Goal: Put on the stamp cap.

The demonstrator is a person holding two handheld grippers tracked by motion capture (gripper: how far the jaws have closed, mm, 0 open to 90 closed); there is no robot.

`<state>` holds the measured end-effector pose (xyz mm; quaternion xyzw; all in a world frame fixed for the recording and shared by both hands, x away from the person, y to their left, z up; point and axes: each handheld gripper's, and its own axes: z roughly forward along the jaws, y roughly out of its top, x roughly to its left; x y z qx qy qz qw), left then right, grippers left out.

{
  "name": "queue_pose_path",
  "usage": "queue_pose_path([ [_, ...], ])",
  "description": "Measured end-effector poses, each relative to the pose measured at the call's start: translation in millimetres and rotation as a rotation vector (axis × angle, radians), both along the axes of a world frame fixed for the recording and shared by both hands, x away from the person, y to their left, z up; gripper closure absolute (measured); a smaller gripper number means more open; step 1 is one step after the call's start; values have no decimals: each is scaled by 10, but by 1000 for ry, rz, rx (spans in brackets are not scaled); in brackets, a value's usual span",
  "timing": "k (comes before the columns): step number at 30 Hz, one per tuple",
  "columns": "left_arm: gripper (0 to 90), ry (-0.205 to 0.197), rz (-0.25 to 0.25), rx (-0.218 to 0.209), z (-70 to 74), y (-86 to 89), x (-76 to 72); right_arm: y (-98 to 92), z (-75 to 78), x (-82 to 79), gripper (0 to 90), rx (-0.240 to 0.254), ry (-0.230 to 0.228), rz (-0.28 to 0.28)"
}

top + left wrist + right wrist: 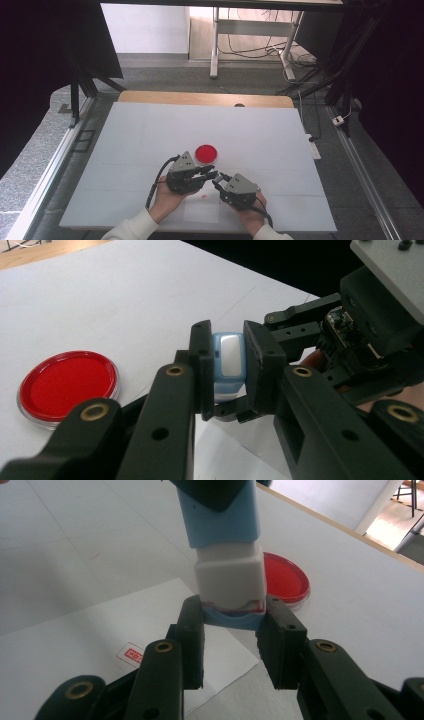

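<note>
Both grippers meet near the bench's front edge. The left gripper's jaws clamp a blue-and-white stamp; the right gripper's jaws grip its blue end cap. A red ink pad lies just beyond, above stamped paper.

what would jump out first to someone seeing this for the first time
The red round dish stands out against the white table, just beyond the claws. Near the front edge, the left claw and right claw meet, both shut on a small blue and white stamp above a sheet of paper.
</note>
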<state>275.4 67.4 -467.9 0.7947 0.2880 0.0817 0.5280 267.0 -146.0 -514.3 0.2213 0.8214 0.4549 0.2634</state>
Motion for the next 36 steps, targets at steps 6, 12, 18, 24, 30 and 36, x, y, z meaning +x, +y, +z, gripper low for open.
queue_pose_path([
  [6, 756, -1, 6, 13, 25, 6, 7, 3, -6, 0, 641, -8, -3, -3],
  [12, 756, 16, -3, 17, 17, -25, 12, 12, -4, -8, 641, -21, -15, 1],
  [18, 756, 38, 4, 25, 12, -27, 26, 31, -10, -23, 641, -52, -43, -3],
  [24, 756, 31, 6, 39, -1, -54, 15, 49, -11, -35, 644, -91, -53, -8],
  [30, 757, 46, 2, 48, -26, -67, 30, 54, -10, -28, 646, -112, -45, 2],
  [36, 758, 61, -2, 21, -40, -61, 36, 60, 23, -50, 647, -109, -63, 16],
])
